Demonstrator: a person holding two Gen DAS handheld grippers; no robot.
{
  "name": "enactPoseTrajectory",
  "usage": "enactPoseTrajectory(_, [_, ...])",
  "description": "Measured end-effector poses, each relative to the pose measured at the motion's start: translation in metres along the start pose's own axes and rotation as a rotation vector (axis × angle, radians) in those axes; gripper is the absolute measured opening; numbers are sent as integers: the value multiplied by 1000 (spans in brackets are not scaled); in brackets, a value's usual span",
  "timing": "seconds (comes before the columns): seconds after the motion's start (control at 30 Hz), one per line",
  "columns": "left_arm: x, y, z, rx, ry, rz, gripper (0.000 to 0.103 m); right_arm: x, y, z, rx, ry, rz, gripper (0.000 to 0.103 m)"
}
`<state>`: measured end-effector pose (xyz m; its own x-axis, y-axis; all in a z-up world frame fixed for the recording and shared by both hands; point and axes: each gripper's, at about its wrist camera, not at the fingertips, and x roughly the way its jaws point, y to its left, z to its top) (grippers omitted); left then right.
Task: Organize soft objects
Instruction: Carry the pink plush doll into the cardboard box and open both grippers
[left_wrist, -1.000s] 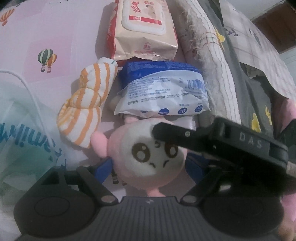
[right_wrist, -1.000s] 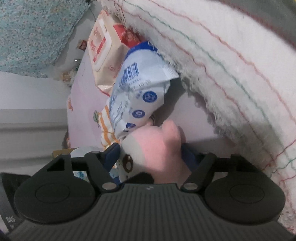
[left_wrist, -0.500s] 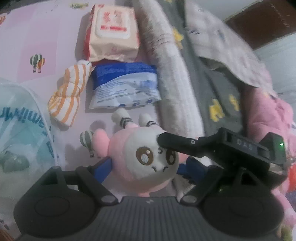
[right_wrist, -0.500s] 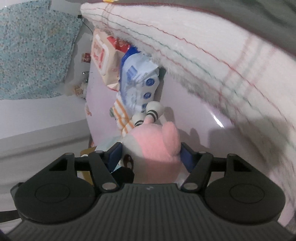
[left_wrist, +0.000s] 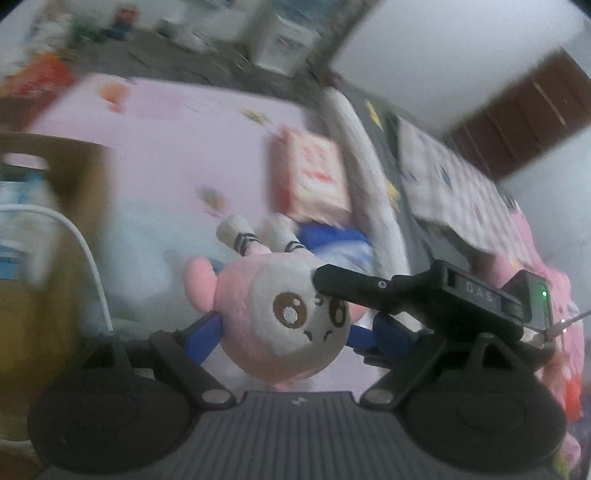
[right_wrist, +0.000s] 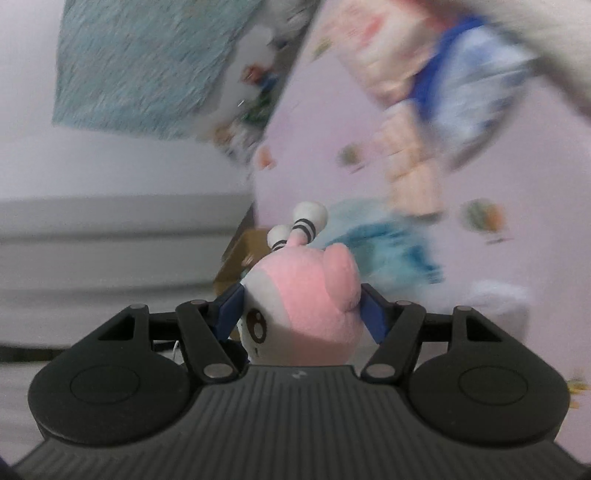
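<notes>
A round pink plush toy (left_wrist: 280, 317) with a white face and two striped feelers hangs in the air above the pink bedsheet (left_wrist: 166, 147). My right gripper (right_wrist: 299, 310) is shut on the plush toy (right_wrist: 310, 295), its blue pads pressing both sides. In the left wrist view one black finger (left_wrist: 369, 291) of that gripper lies across the toy's face. My left gripper (left_wrist: 295, 332) stands wide around the toy. Its left pad (left_wrist: 203, 338) touches the plush, and its right pad (left_wrist: 391, 332) stays a little off it. Both views are blurred.
On the sheet lie a red-and-beige wipes pack (left_wrist: 314, 173), a blue-and-white pack (left_wrist: 340, 243), an orange-striped cloth (right_wrist: 410, 173) and a teal-printed plastic bag (right_wrist: 388, 247). A folded blanket (left_wrist: 369, 177) runs along the right. A cardboard box (left_wrist: 74, 221) and a white cable (left_wrist: 88, 258) are at left.
Both grippers have risen together with the plush toy, which has left the sheet. The packs and striped cloth now lie farther off, and the far floor and wall show.
</notes>
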<state>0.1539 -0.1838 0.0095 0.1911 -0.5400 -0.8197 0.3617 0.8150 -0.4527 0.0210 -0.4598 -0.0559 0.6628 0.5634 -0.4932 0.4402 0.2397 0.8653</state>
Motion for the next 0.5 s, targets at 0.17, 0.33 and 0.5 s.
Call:
enactPoseTrajectory(0.17, [-54,72,0,-76,-112,75,89,81,65,-25,-93,99,40,66])
enactPoseTrajectory(0.33, [-80,149,-2,-161,-149,138,89,165,113,-61,-171,197,19,66])
enactPoseTrajectory(0.5, [-80,213,-10,-199,-130,210,89,240,139,-95,-221,278,-50,66])
